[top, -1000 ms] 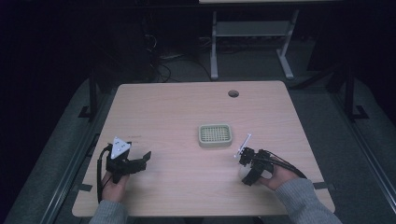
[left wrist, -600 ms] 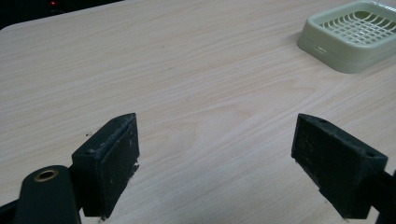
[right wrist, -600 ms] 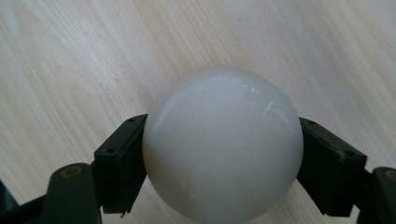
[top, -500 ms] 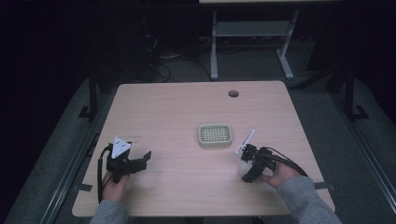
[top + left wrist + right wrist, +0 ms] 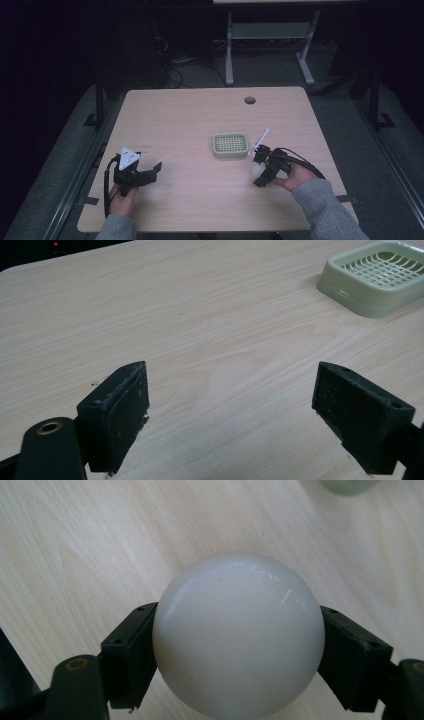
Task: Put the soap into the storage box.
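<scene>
Between the earlier frames and now, little has shifted: the right gripper (image 5: 258,170) has turned slightly in the hand with its white ball, while the left gripper (image 5: 150,172) has stayed put.

At the left of the high view, the left gripper rests low over the near-left part of the wooden table (image 5: 190,120), held in the person's left hand (image 5: 121,197), a grey three-cornered plate (image 5: 129,158) on top. Its jaws stand wide apart with nothing between them — in the left gripper view bare wood shows in the gap.

Near the middle of the table sits a pale green basket (image 5: 230,145) with a grid-patterned floor, well apart from the left gripper and just beside the right one.

To the right, the person's right hand (image 5: 292,175) holds the right gripper, its jaws clenched on a smooth white ball (image 5: 238,635) — in the right gripper view a pad presses each side of it. Whether the ball touches the tabletop I cannot tell.
</scene>
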### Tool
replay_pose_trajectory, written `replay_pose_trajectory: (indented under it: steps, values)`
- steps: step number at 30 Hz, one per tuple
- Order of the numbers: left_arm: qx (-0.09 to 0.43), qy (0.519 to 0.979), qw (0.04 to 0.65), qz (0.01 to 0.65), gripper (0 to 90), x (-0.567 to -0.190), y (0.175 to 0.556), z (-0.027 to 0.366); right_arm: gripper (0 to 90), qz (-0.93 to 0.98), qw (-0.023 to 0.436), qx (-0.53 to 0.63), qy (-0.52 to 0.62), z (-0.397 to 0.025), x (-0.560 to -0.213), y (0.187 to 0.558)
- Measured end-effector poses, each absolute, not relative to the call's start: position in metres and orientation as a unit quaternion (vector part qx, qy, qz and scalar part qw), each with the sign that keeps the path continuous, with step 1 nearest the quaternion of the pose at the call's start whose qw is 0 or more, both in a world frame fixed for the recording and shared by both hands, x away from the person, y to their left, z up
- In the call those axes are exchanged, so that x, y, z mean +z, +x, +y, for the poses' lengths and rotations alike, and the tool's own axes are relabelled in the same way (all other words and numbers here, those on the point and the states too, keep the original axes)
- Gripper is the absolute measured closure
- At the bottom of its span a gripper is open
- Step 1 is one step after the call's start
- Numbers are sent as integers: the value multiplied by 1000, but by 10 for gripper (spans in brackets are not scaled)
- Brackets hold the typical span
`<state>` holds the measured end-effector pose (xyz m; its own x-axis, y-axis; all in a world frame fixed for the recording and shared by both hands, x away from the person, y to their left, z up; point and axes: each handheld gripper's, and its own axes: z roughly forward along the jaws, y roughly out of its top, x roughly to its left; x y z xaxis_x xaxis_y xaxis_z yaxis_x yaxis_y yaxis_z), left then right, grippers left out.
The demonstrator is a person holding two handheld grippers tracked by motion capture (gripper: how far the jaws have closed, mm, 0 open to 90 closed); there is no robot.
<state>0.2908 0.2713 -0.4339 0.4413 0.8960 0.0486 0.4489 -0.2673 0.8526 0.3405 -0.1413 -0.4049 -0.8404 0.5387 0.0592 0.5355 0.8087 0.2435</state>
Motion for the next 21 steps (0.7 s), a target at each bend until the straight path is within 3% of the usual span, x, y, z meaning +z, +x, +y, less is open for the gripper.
replay_pose_trajectory:
  steps: [21]
  values:
    - [277, 748, 403, 449, 148, -434, 291, 271, 235, 953, -7, 134, 272, -115, -381, 378]
